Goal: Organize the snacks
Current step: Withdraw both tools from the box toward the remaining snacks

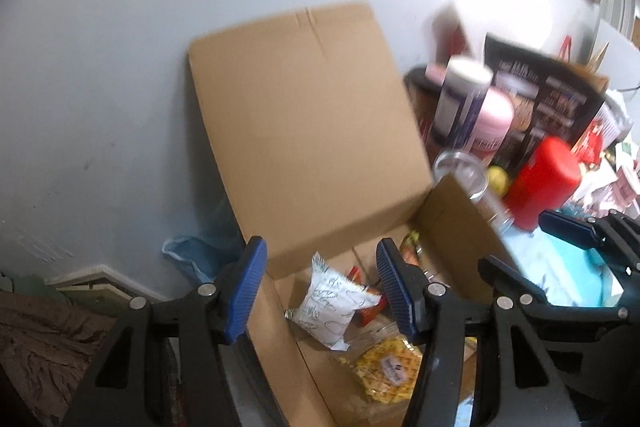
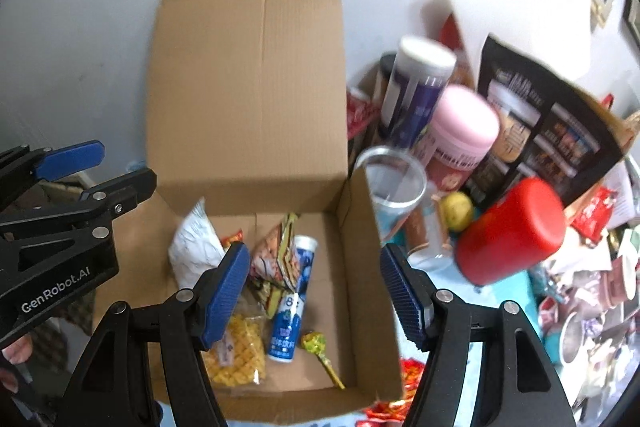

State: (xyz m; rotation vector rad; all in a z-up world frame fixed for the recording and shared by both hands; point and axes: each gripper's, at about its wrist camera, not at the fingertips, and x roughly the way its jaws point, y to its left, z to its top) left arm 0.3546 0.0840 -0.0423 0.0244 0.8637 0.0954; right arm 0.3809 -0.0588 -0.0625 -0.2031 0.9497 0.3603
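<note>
An open cardboard box stands against the wall with its lid up; it also shows in the left wrist view. Inside lie a white pouch, a yellow waffle snack pack, a patterned snack bag, a blue tube and a green lollipop. My right gripper is open and empty above the box. My left gripper is open and empty above the box's left side, over the white pouch and the waffle pack.
Right of the box stand a red canister, a pink-lidded jar, a clear cup, a tall white-capped tube and a dark printed box. Red snack wrappers lie on the light blue surface.
</note>
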